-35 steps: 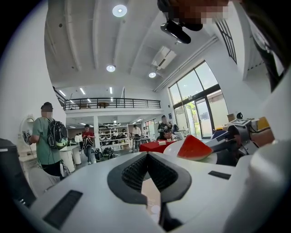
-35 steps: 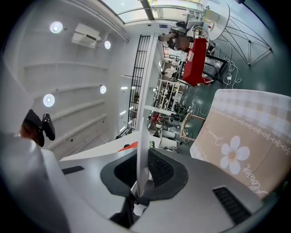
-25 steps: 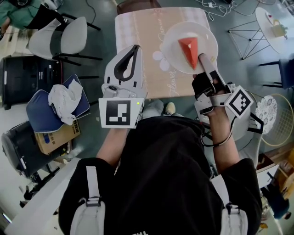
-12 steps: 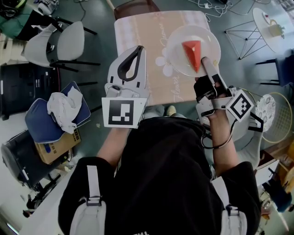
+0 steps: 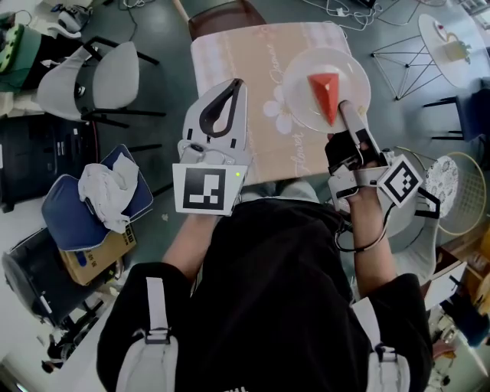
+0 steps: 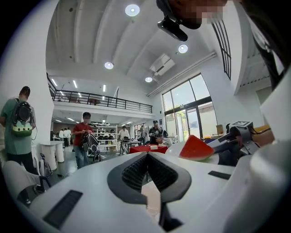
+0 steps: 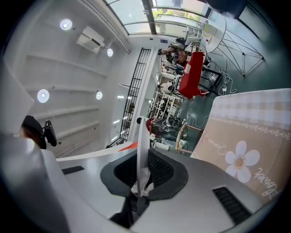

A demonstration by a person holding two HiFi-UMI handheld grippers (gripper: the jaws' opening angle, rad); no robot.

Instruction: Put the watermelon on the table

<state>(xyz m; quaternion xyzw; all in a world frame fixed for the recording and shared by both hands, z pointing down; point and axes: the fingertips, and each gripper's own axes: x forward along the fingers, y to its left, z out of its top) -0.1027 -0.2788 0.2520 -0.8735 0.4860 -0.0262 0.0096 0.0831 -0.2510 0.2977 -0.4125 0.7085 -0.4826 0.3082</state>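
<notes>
A red wedge of watermelon [image 5: 325,92] lies on a white plate [image 5: 302,103]. My right gripper [image 5: 346,109] is shut on the plate's near rim and holds it over the right part of the table [image 5: 237,65], which has a tan flower-print cloth. In the right gripper view the plate's rim [image 7: 141,136] stands edge-on between the pads of the right gripper [image 7: 141,159]. My left gripper [image 5: 232,84] hovers over the table's near left part, jaws together with nothing in them. In the left gripper view the watermelon [image 6: 196,149] shows to the right beyond the left gripper [image 6: 148,157].
A brown chair [image 5: 226,11] stands at the table's far side and a white chair [image 5: 115,73] to its left. A blue cushion with a white cloth [image 5: 96,180] and a cardboard box [image 5: 92,245] lie on the floor at left. A round side table [image 5: 452,38] and a wire basket [image 5: 459,199] stand at right.
Both grippers have drifted a little forward over the table, and the plate with the watermelon went along in the right one. Neither grip has changed.
</notes>
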